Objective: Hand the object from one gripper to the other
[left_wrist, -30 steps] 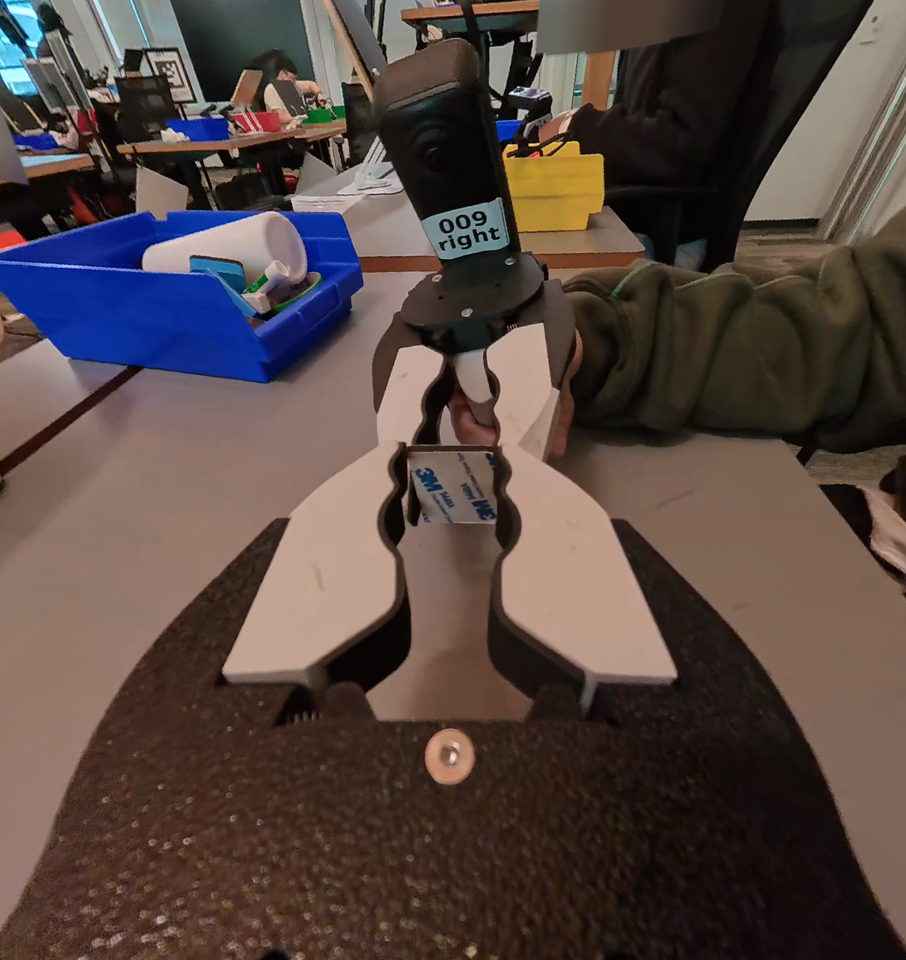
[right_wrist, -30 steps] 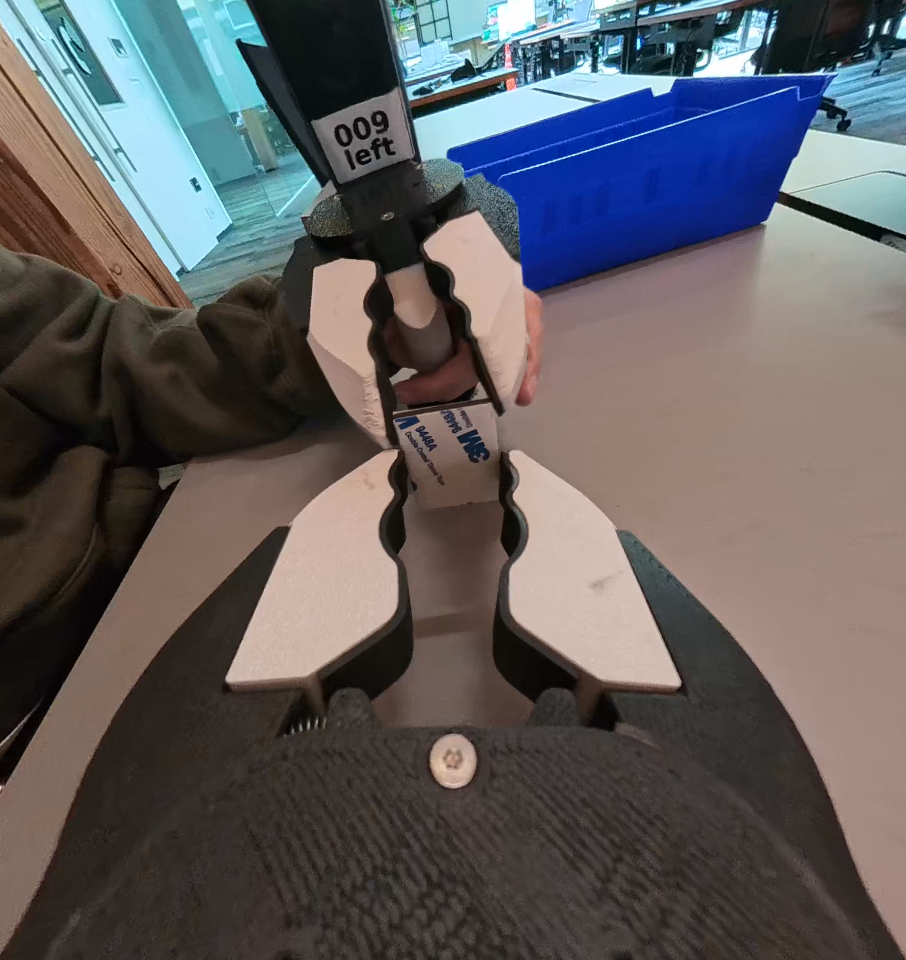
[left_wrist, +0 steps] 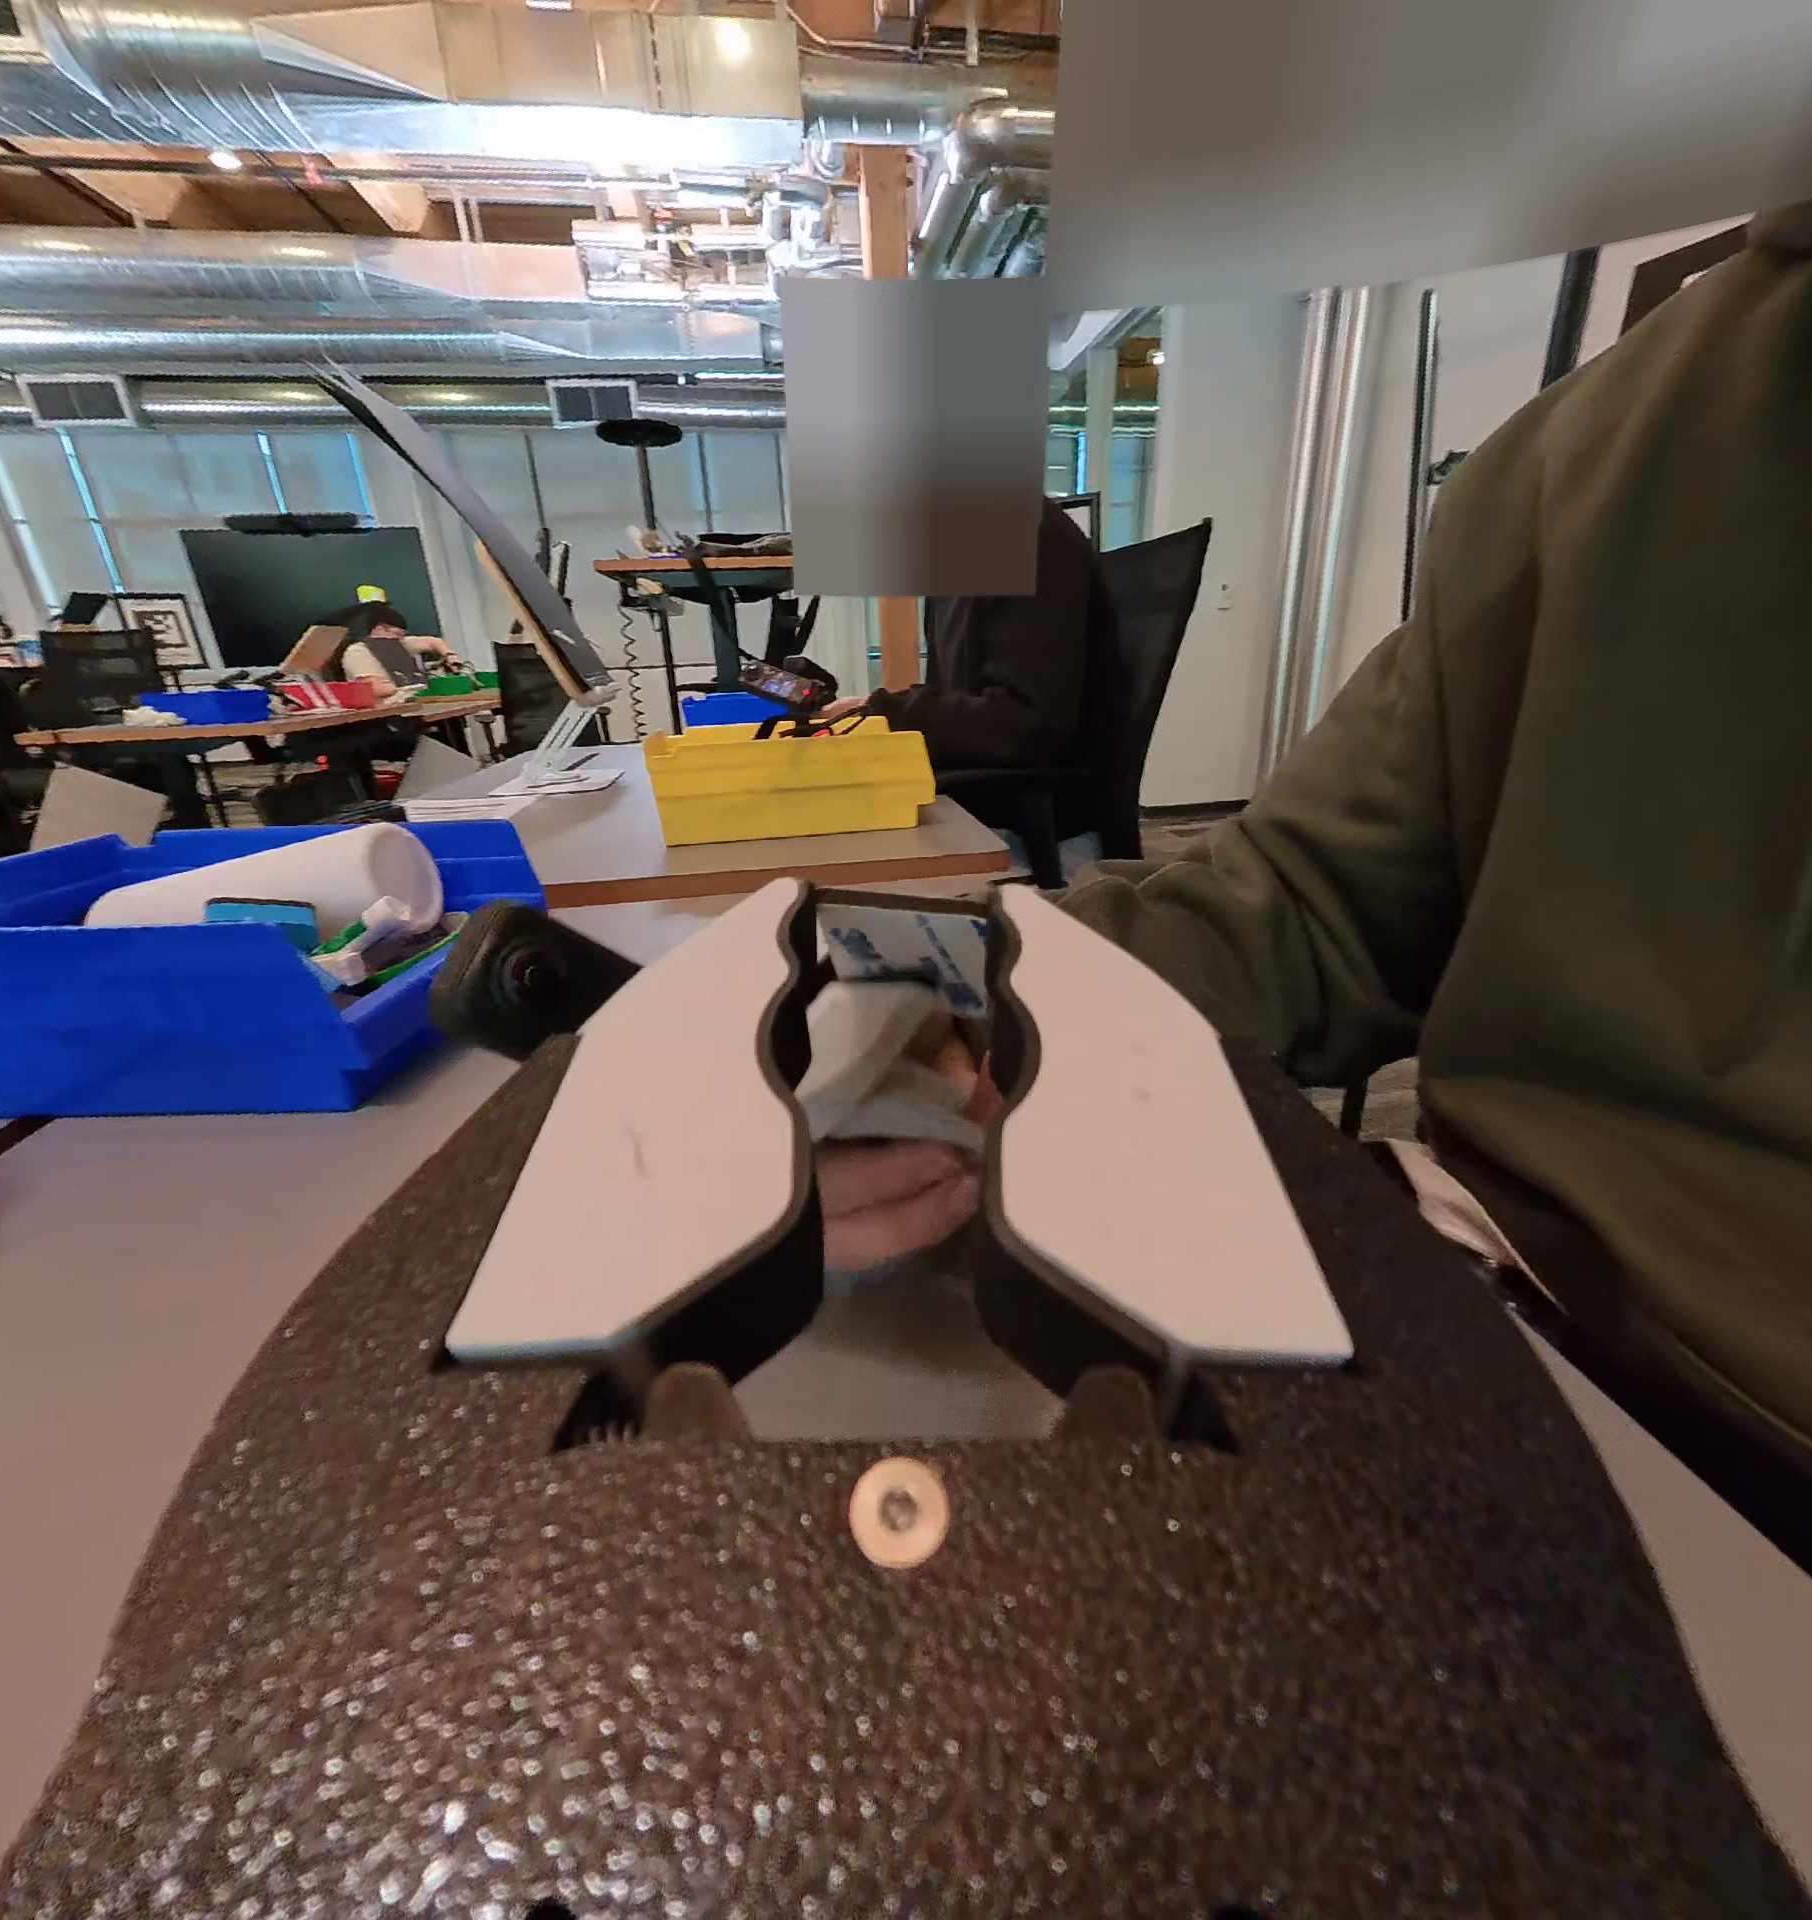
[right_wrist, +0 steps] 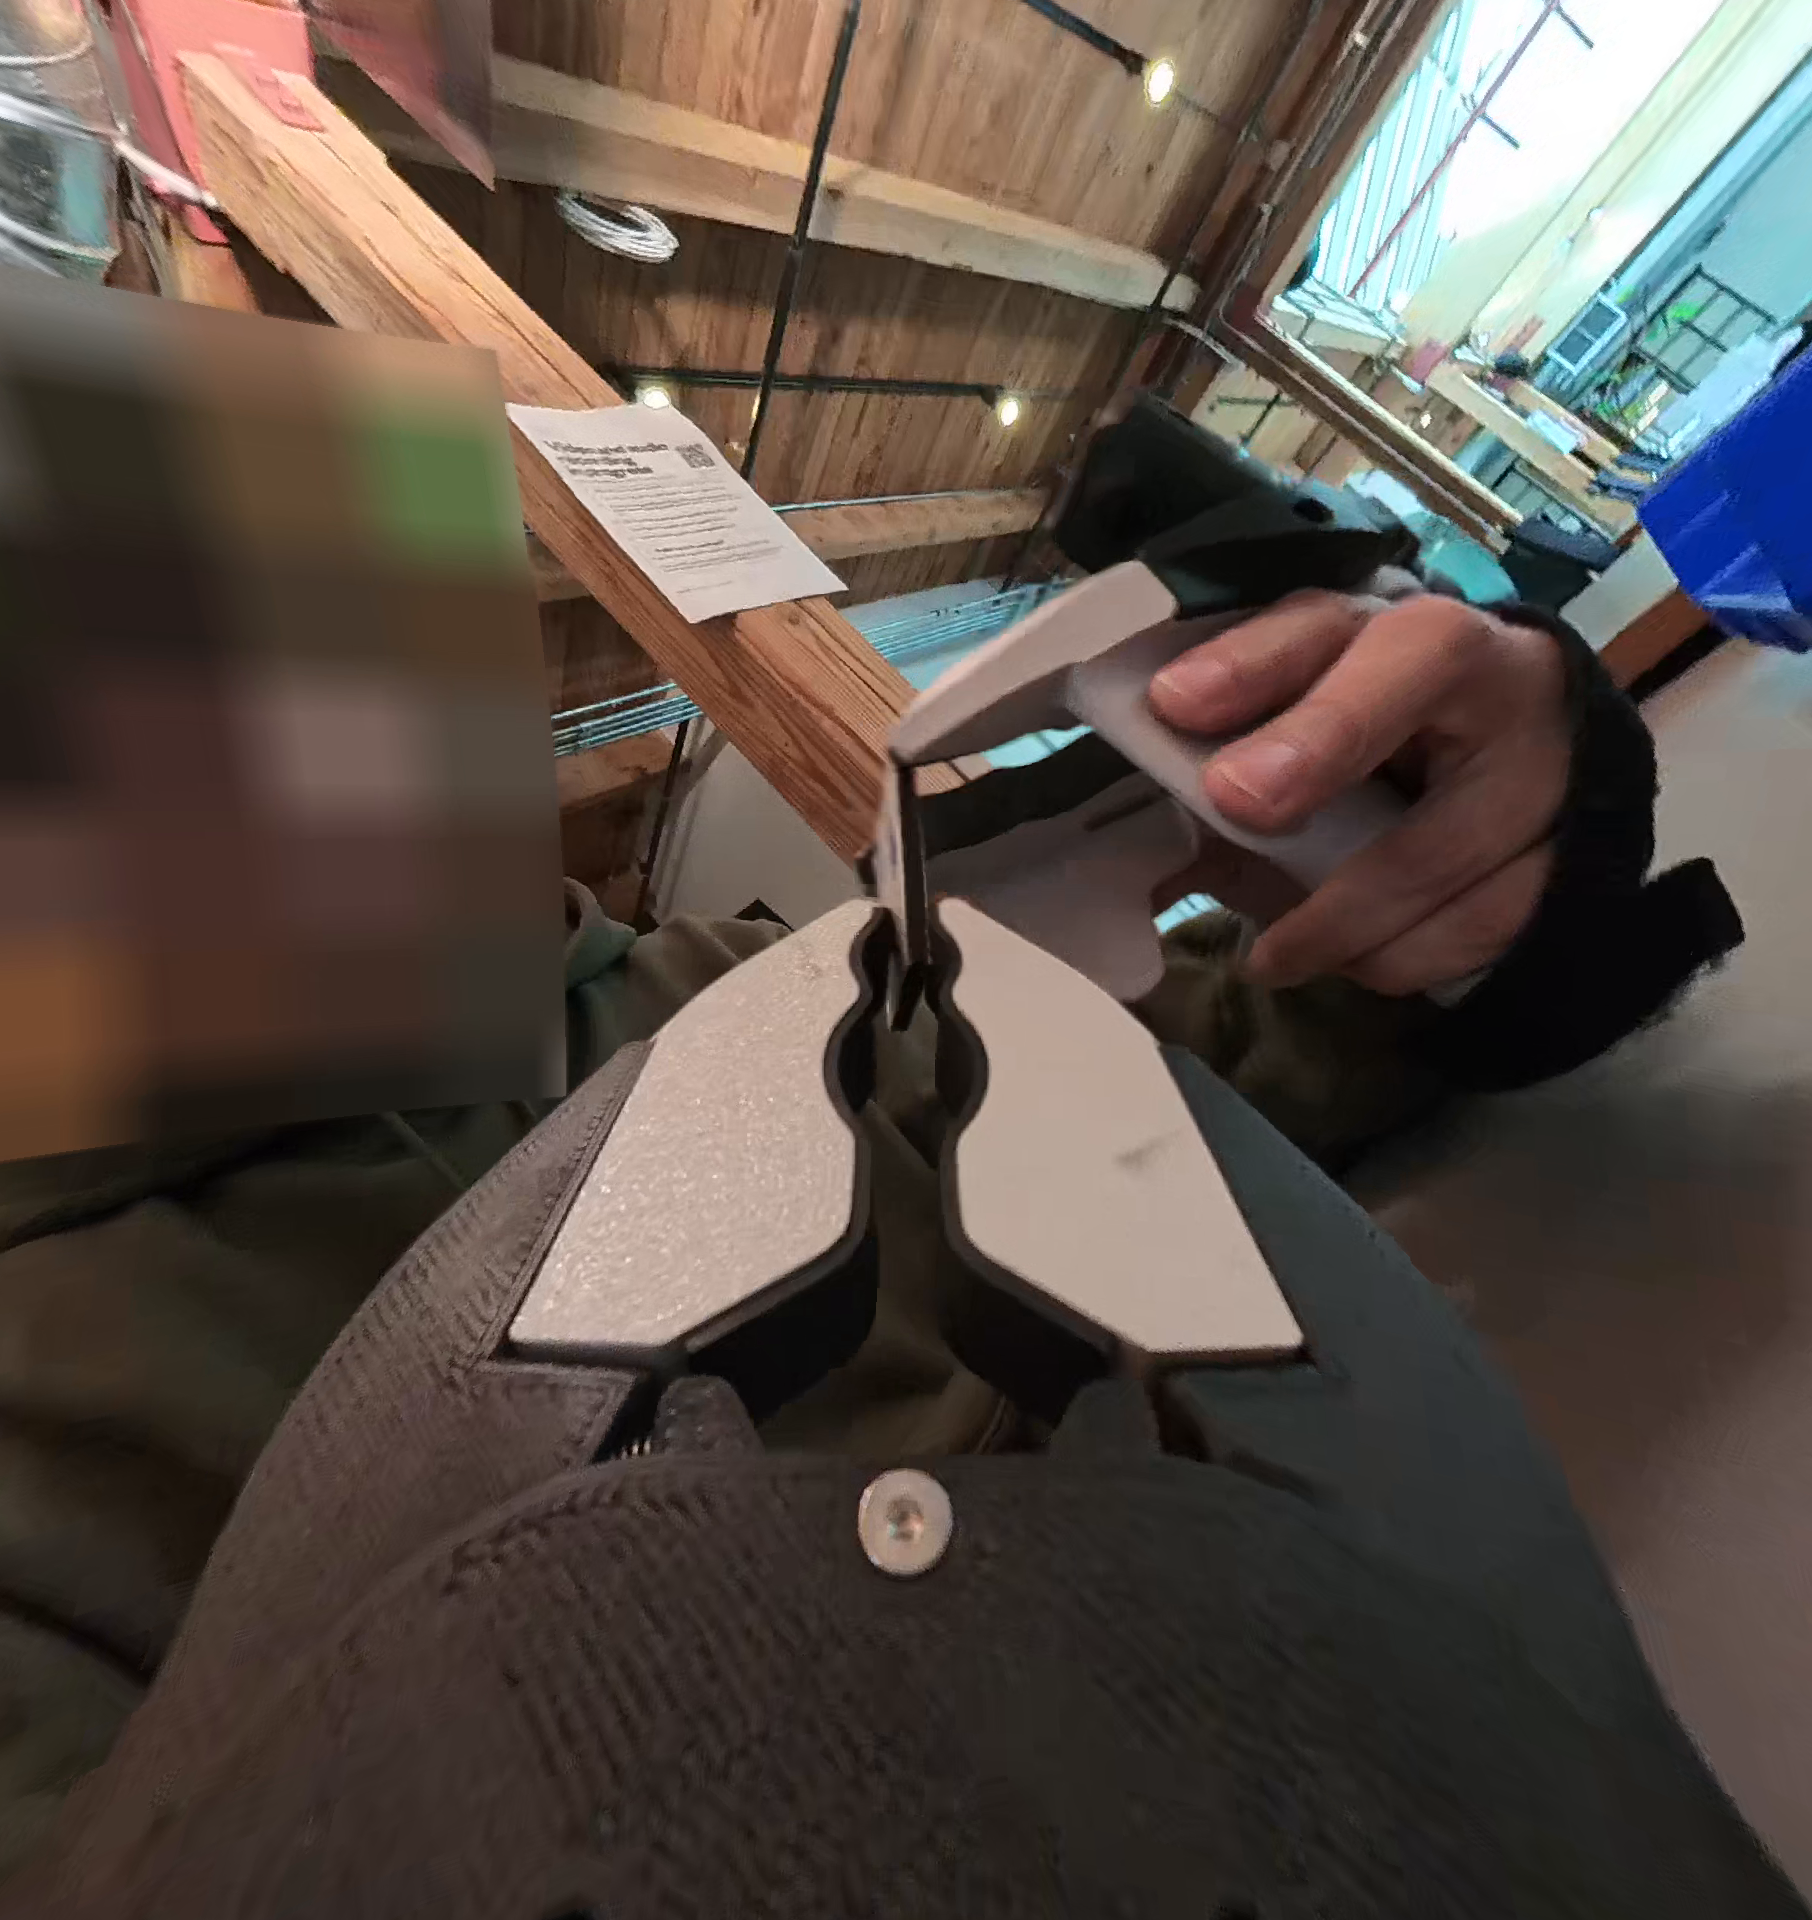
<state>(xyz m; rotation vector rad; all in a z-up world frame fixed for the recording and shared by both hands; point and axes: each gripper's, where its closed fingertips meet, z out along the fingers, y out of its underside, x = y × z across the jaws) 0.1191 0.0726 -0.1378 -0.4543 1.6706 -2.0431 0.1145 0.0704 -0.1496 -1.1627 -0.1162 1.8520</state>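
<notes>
White pad sits pinched at the left gripper tips; the right gripper pinches its edge too. Keep the right squeezed firmly, then ease the left open.

Blue bin far left on grey table, white roll inside. Yellow bin farther back. Paper sheet on wooden beam.

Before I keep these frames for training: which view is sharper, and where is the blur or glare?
Left wrist view: mostly sharp, evenly lit; the pad in the tongs and the fingers behind are soft. Right wrist view: tilted, motion-smeared at the edges; the window is blown out; the pad shows edge-on.
</notes>
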